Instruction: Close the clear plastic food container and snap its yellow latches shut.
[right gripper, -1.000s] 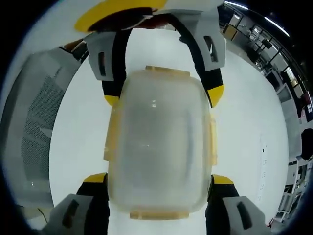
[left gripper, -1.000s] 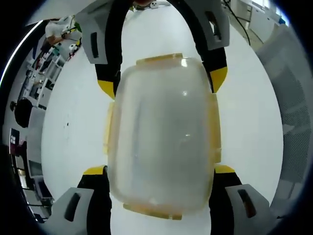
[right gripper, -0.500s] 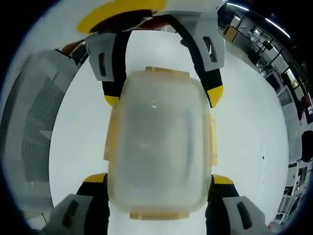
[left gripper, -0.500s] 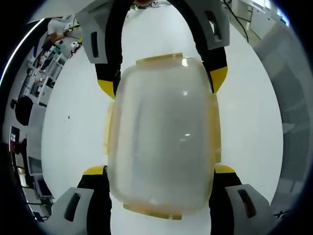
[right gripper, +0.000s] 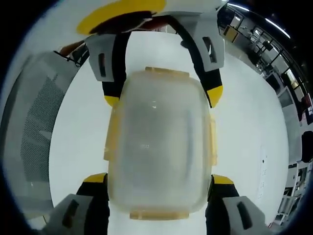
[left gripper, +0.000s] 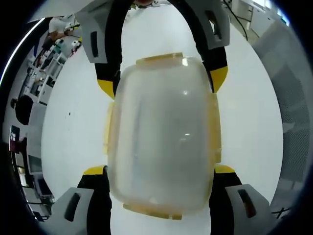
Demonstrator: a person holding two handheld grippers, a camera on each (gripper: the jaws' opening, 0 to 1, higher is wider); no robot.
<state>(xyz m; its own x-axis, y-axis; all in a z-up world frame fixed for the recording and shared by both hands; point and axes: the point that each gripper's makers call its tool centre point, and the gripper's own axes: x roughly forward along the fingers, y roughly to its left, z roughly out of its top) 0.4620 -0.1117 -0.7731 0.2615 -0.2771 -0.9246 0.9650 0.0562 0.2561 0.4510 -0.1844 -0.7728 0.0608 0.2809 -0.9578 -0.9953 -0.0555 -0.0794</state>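
**White worktop, container held at both ends**

White worktop point(left gripper: 73, 147) carries the clear container point(left gripper: 164, 137), lid down, lying between the two claws. Left claw point(left gripper: 160, 171) stands with its jaws apart, one at each side of the near end; right claw point(right gripper: 159, 178) does likewise at the opposite end. Whether the jaws press the walls, I cannot tell. Yellow latches point(left gripper: 159, 59) appear flat against the rim. Judgement: closing looks near done. Next move calls for pressing each latch to confirm it has snapped.
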